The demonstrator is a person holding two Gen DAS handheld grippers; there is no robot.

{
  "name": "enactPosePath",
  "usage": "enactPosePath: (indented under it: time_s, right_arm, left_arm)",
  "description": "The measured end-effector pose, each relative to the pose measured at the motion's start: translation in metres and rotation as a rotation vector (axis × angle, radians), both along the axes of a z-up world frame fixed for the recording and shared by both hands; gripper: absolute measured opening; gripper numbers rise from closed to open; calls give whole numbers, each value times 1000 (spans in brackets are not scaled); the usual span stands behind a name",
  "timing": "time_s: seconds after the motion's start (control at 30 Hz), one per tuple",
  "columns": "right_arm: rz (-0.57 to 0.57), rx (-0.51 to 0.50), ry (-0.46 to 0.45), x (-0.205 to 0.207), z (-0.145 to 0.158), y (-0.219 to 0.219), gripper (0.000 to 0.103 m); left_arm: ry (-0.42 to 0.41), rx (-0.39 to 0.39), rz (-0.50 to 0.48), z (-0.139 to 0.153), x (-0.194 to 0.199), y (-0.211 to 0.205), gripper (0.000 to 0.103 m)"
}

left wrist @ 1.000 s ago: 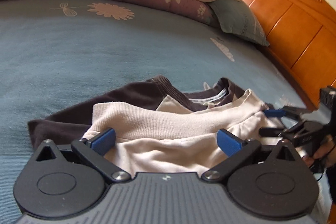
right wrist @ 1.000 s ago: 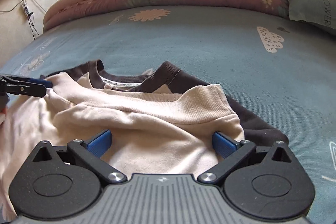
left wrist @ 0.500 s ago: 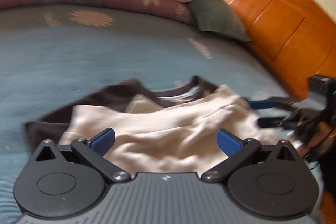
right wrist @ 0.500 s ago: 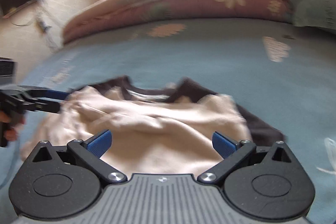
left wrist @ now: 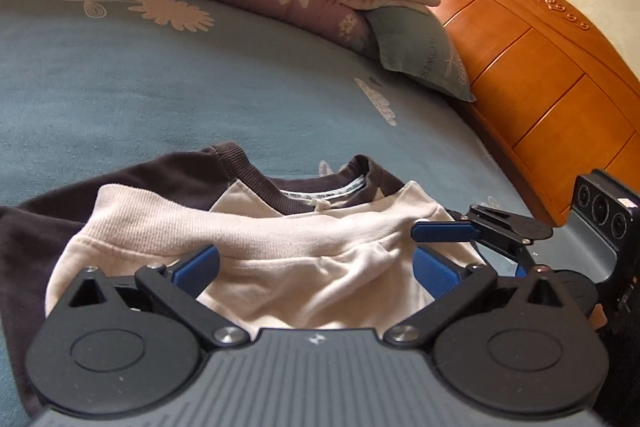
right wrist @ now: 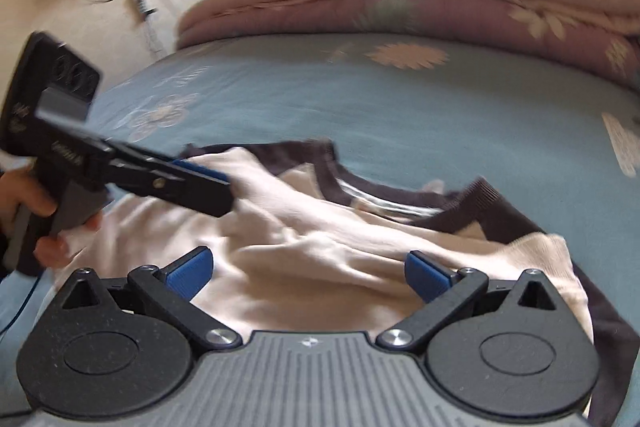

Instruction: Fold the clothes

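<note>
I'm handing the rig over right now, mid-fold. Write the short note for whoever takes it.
Left gripper: open, over the shirt, holding nothing.
Right gripper: open, also empty, over the same cloth.
The cream and dark brown shirt lies on the blue bedsheet, its hem folded up towards the collar.
Done: that first fold.
Left: the folded cloth is rumpled; smooth it, fold the sides in. The dark sleeve lies out to one side.

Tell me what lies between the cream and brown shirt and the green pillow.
Only bare blue bedsheet, printed with a pale cloud, lies between the cream and brown shirt and the green pillow, as seen in the left wrist view.
</note>
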State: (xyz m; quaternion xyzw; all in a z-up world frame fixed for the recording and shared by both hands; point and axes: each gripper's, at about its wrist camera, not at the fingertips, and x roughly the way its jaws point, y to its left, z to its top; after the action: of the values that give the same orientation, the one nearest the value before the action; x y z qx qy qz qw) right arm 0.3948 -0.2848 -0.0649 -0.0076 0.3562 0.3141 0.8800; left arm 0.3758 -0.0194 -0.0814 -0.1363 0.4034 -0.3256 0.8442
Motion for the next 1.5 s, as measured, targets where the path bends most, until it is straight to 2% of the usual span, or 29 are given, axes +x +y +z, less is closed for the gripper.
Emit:
enactPosePath:
  time_s: [0.07,0.13,0.17,0.23,0.33,0.4,0.5,0.6,0.73,0.83,0.9,1.03,1.13,1.17,1.27,1.37,1.43,1.5]
  right_arm:
    - [4,13,4,7,-1,5,103]
    - [8,26,9,13,-2,10,103]
    - [-3,49,73,24,-10,11,103]
    - [-33,71,183,44,-29,13,103]
    - [-74,61,93,53,-34,19,103]
    - [-122,49,59,64,-37,25,103]
    - [-143,38,84,71,-33,26,103]
    - [-140,26,79,48,-10,13,103]
    - [-115,-44,108,0,10,-12,103]
    - [-90,-59,147,-39,3,-27,103]
    - [-109,-75,139,-64,-9,-39,103]
    - [-173,-108,114,-105,-24,-69,103]
    - [-220,-90,135,-124,-13,-84,103]
    - [-223,-82,125,-129,-9,-84,103]
    - [-235,-51,101,-144,3,-85,103]
    - [-268,-1,106,-152,3,-86,103]
    - [-285,38,129,-158,-2,-86,103]
    - [-291,55,139,-165,-6,-86,103]
  left_arm:
    - [7,5,21,-3,-3,10,102]
    - [51,5,48,-13,-1,20,102]
    - [71,3,62,-18,0,26,102]
    - [52,-19,53,-23,-1,30,102]
    - [17,-12,51,-24,3,25,102]
    - [31,-18,73,-26,10,23,102]
    - [64,-59,97,-21,13,28,102]
    - [51,-69,85,-6,-2,40,102]
    - [24,9,-8,17,-48,47,102]
    - [-35,102,-90,29,-107,47,102]
    - [-46,158,-109,23,-134,47,102]
    - [3,264,-87,1,-174,65,102]
    - [-10,293,-94,20,-194,78,102]
    - [-35,281,-97,29,-199,83,102]
    - [-77,269,-18,49,-201,97,102]
    - [-78,318,28,47,-198,105,98]
    - [-78,369,-4,41,-205,102,97]
    - [-87,373,-91,34,-218,95,97]
